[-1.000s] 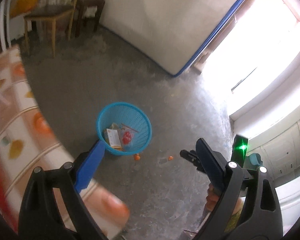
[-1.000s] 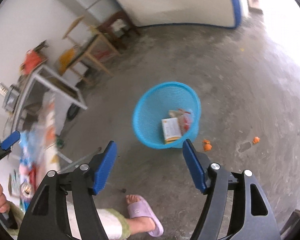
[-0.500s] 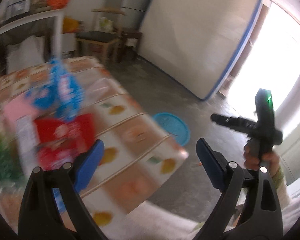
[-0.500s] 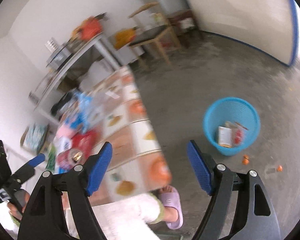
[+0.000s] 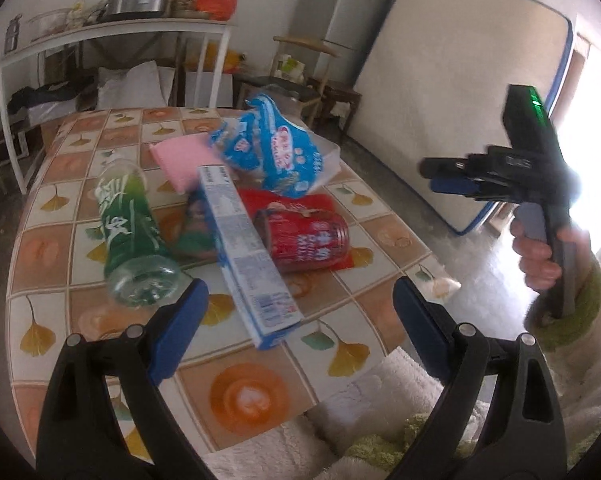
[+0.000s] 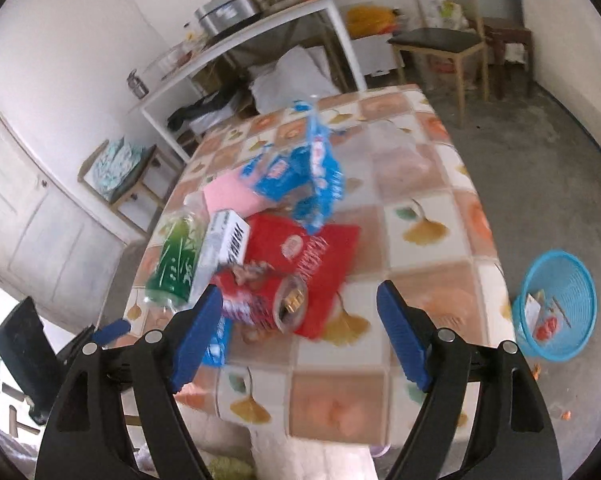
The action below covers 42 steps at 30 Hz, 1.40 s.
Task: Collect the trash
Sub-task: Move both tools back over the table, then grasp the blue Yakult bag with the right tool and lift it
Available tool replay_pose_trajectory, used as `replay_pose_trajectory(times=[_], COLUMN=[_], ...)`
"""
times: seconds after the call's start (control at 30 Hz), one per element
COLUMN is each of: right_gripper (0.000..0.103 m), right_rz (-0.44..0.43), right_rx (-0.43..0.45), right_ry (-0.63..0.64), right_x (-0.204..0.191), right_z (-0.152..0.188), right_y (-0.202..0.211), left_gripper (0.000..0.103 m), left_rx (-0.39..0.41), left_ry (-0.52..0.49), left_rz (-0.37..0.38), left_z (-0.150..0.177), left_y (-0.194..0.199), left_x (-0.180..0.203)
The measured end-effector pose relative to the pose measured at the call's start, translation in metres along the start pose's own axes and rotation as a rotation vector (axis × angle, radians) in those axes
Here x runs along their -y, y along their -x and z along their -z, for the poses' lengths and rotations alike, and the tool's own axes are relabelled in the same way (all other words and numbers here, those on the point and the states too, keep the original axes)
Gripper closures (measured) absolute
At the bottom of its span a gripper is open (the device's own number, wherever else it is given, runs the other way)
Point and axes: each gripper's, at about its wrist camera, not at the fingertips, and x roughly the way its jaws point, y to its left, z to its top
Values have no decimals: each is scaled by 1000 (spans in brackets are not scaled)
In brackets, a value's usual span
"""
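On the table with the orange-and-cream tile-pattern cloth [image 5: 112, 148], a heap of trash is lying near the middle; a green-labelled clear plastic bottle [image 5: 130, 232] is lying on its side at the left of the heap, its base turned toward the near edge; a long white-and-blue cardboard box [image 5: 246, 256] is resting diagonally just to the right of it, touching a red metal can [image 5: 306, 238] that is also lying on its side; under the can a flat red packet [image 6: 320, 256] is spreading out; farther back a crumpled blue-and-white plastic bag [image 5: 272, 148] is sitting beside a pink flat sponge-like block [image 5: 180, 160]. The left gripper [image 5: 298, 332] is hovering above the near part of the table, its 2 blue-padded jaws standing wide apart with nothing between them, the near end of the box just beyond the gap. The right gripper [image 6: 300, 340] is likewise hanging over the near edge, jaws spread wide and empty, the can just ahead of its left pad; in the left wrist view a hand [image 5: 540, 252] in a cream and green sleeve is gripping its handle at the right. On the grey concrete floor at the far right, a light-blue plastic mesh basket [image 6: 580, 276] is standing well apart from the table, already holding a few scraps.
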Motion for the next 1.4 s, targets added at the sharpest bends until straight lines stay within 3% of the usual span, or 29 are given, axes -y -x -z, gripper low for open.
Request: replay_pose_trajectory(times=[0.2, 0.37, 0.5, 0.57, 0.77, 0.97, 1.2, 1.4], right_gripper=[26, 26, 26, 26, 26, 26, 26, 26], right_rz=[48, 85, 31, -6, 5, 107, 195, 175], right_rx=[-32, -87, -154, -179, -238, -272, -305, -291], right_ry=[23, -48, -152, -144, -49, 151, 286, 244], right_x=[-10, 5, 16, 9, -24, -67, -91, -84], right_z=[-63, -107, -132, -139, -148, -146, -138, -143], right_y=[-57, -108, -149, -165, -204, -228, -254, -264], left_gripper=[14, 14, 14, 14, 14, 14, 14, 14], left_rx=[61, 67, 64, 64, 59, 61, 51, 55], left_ry=[61, 76, 83, 86, 96, 96, 112, 116], left_rz=[-6, 2, 8, 10, 25, 20, 19, 10], left_z=[-15, -22, -25, -25, -27, -29, -28, -27], left_y=[4, 0, -3, -4, -6, -4, -3, 1], left_x=[-21, -29, -35, -36, -39, -42, -46, -47])
